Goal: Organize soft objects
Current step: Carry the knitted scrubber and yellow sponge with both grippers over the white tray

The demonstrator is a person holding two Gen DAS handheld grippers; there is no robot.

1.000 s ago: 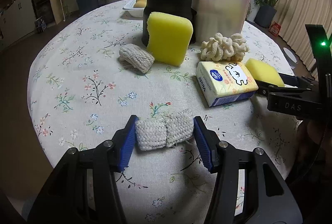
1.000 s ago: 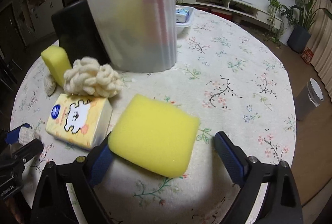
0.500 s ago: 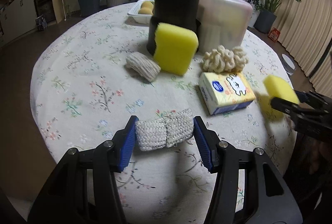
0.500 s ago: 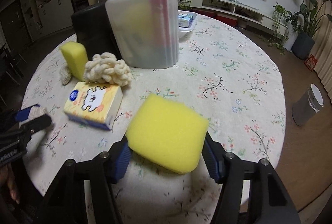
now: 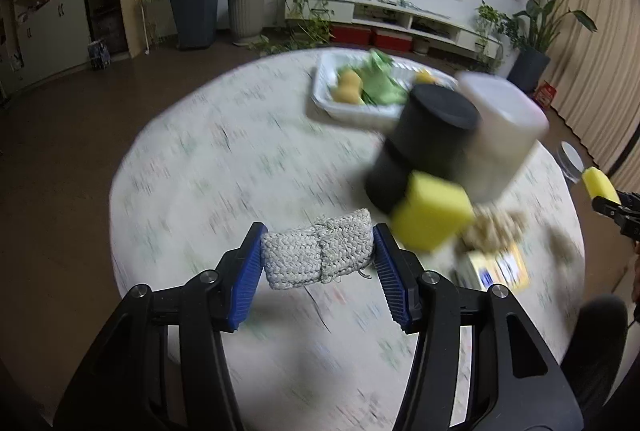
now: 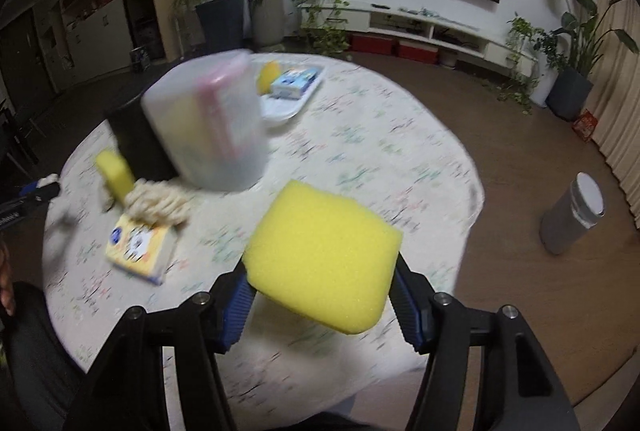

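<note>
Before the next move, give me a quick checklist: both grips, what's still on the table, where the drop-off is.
1. Left gripper shut on the knitted pad, pinched end to end, lifted off the table: ok.
2. Right gripper shut on the yellow sponge, clear of the tablecloth: ok. Its jaws have just been closing on the sponge.
3. White tray at the far side, already holding soft items: ok as drop-off, but free room inside: cannot tell.
4. Path to the tray: black container and translucent box stand in between: not ok, go around or over.
5. Still to sort: second yellow sponge, fluffy cream bundle, tissue pack: not ok.
6. Picture sharpness: blurred by motion: not ok.
</note>
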